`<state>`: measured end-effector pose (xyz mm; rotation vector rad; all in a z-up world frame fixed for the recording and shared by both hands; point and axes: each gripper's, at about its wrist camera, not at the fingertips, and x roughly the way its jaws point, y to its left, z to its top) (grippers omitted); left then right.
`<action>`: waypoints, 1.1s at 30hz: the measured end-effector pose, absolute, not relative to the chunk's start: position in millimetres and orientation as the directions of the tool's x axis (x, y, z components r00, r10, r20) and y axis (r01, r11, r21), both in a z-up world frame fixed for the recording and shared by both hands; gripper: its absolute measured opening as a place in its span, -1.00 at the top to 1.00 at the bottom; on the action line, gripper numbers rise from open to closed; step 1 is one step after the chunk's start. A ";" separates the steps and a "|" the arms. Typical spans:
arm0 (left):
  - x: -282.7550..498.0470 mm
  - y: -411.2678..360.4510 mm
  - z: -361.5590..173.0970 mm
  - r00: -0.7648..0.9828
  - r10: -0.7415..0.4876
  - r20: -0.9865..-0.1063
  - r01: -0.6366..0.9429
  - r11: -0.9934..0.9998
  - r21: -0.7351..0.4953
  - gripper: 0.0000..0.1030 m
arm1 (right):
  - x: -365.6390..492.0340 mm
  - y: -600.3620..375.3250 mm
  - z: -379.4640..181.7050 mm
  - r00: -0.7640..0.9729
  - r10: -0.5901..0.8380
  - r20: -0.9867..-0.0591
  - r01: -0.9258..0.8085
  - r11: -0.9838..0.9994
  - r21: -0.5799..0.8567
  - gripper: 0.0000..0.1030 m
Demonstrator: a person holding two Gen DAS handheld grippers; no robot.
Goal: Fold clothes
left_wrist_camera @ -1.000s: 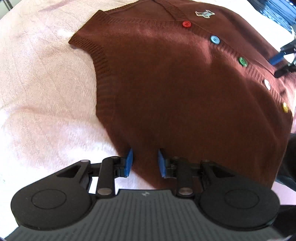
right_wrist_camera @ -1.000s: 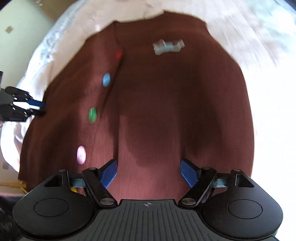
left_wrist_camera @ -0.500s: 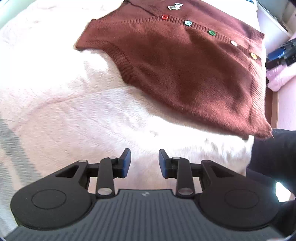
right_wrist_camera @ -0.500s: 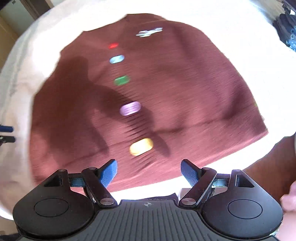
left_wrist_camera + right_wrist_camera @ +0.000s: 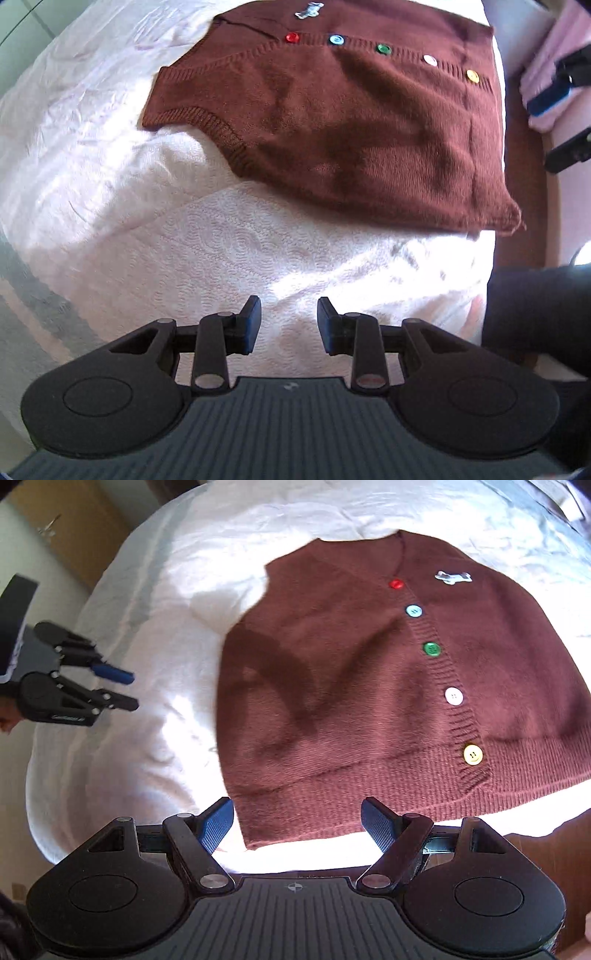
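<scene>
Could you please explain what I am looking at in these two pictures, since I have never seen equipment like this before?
There is no robot here: a person carries a hand-held two-finger gripper in each hand, and each gripper has a wide-angle camera looking forward along its fingers. The black shapes at the bottom of each picture are that gripper's own body.

One picture comes from the left gripper, which hangs above bare bedding. The other comes from the right gripper, which is near the hem of the garment. In that right view you can also see the left gripper from outside, at the left edge.

Spread flat on the white quilted bed cover lies a brown knitted sleeveless cardigan with five coloured buttons and a small pale bone-shaped patch.

Both grippers are open and hold nothing.
</scene>
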<state>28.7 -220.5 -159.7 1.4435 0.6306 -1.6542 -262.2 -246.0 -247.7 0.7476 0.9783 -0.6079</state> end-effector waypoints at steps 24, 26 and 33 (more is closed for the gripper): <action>1.3 -245.2 -178.0 0.093 -0.273 -0.957 0.590 -0.760 0.274 0.36 | -250.3 -230.4 -251.0 0.442 -0.156 -0.883 0.667 0.715 0.208 -0.53; 5.0 -242.0 -182.7 0.034 -0.340 -0.940 0.475 -0.822 0.315 0.24 | -244.1 -222.3 -254.6 0.419 -0.182 -0.890 0.693 0.698 0.183 -0.52; 30.0 -245.7 -222.2 -0.105 -0.468 -0.878 0.087 -0.884 0.460 0.15 | -205.4 -184.2 -284.0 0.339 -0.207 -0.918 0.693 0.715 0.095 0.05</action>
